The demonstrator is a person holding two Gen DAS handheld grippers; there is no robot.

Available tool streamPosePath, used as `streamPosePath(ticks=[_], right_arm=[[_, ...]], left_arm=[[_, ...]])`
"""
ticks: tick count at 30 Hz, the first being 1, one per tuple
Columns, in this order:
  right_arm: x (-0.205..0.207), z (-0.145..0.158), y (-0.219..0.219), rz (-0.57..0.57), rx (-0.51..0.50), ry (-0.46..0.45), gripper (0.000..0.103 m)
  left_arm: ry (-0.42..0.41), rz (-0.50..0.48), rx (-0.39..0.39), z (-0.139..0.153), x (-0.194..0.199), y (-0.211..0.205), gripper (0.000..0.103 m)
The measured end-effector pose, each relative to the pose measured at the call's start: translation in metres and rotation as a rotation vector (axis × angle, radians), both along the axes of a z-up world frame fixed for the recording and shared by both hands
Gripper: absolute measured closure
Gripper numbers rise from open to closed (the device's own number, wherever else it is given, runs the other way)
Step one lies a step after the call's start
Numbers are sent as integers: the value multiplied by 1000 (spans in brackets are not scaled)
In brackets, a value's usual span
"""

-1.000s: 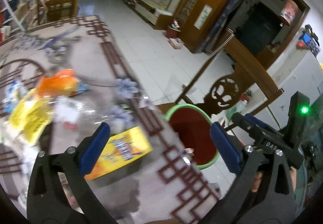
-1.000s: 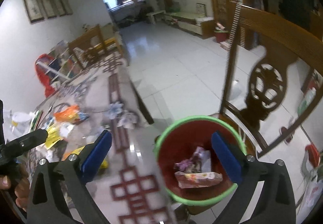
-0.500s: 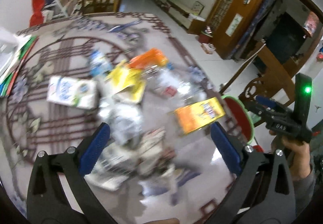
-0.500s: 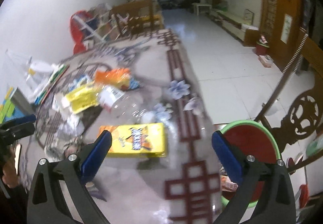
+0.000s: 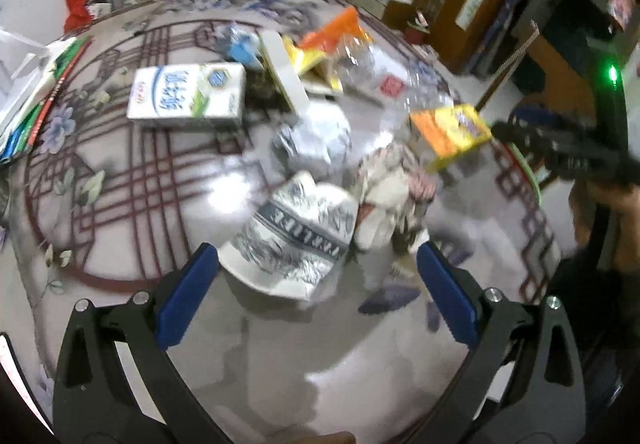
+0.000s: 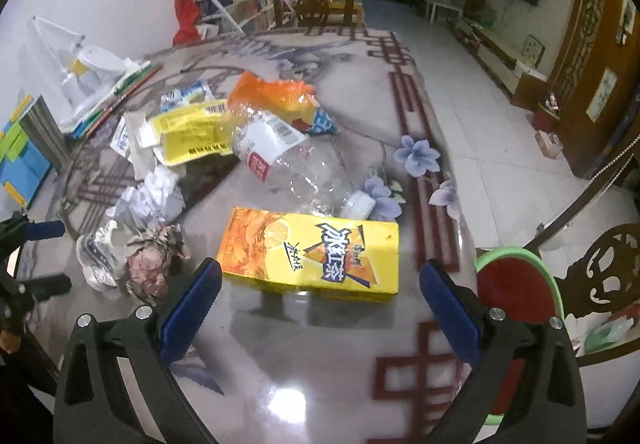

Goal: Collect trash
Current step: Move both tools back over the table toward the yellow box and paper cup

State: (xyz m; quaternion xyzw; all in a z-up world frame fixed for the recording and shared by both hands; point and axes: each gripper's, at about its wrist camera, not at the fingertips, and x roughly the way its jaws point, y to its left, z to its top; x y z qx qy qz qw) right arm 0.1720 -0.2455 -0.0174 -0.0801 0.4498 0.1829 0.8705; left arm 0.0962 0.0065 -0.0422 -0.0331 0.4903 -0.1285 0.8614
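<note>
Trash lies heaped on a patterned round table (image 5: pixel 120 179). In the left wrist view a crumpled silver wrapper (image 5: pixel 298 240) lies just ahead of my open left gripper (image 5: pixel 316 300), beside a crumpled paper wad (image 5: pixel 390 191), a milk carton (image 5: pixel 188 95) and a yellow drink carton (image 5: pixel 452 131). In the right wrist view the yellow drink carton (image 6: pixel 312 254) lies between and just beyond the fingers of my open right gripper (image 6: pixel 320 308). Behind it are a clear plastic bottle (image 6: pixel 296 167), an orange bag (image 6: pixel 276 95) and a yellow wrapper (image 6: pixel 192 131). The red bin with a green rim (image 6: pixel 516 284) stands off the table's right edge.
A carved wooden chair (image 6: pixel 604 268) stands by the bin. Books and papers (image 6: pixel 112 95) are stacked at the table's far left, with a blue box (image 6: pixel 20 159) beyond. A hand (image 5: pixel 608 211) holds the right gripper at the right of the left wrist view. A tiled floor (image 6: pixel 480 91) lies to the right.
Both grippers have swung from the bin back over the table and come closer to the trash. The left now faces the silver wrapper, the right the yellow carton. Both stay open.
</note>
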Motion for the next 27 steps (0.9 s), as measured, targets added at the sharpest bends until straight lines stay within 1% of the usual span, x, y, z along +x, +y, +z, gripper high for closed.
streamPosePath(ticks=[3,6,9,12,14,18,21,24,27], right_arm=[[4,-6,0,8,3,20,7],[11,-15,0,23,-21,30,7],[17,-25,-3,17,-15,68,7],[20,-35,-5,36,46,123,7],[18,-35,-3,59,73,125,7],[9,-34,4,101,82,140,7],[-8,-34,16,169,107,165,7],[-24,-35,31,242,103,179,7],[-38,-34,44,305,101,177,7]], left_arm=[[5,-10,65,-13,0,-4,6],[10,2,121,-21,3,-3,6],[15,28,96,-22,6,3,6],[14,63,56,-22,9,11,6],[19,75,29,-24,12,15,6],[52,66,44,-33,16,13,6],[60,55,55,-36,14,11,6],[61,51,68,-39,13,10,6],[64,68,67,-40,13,12,6]])
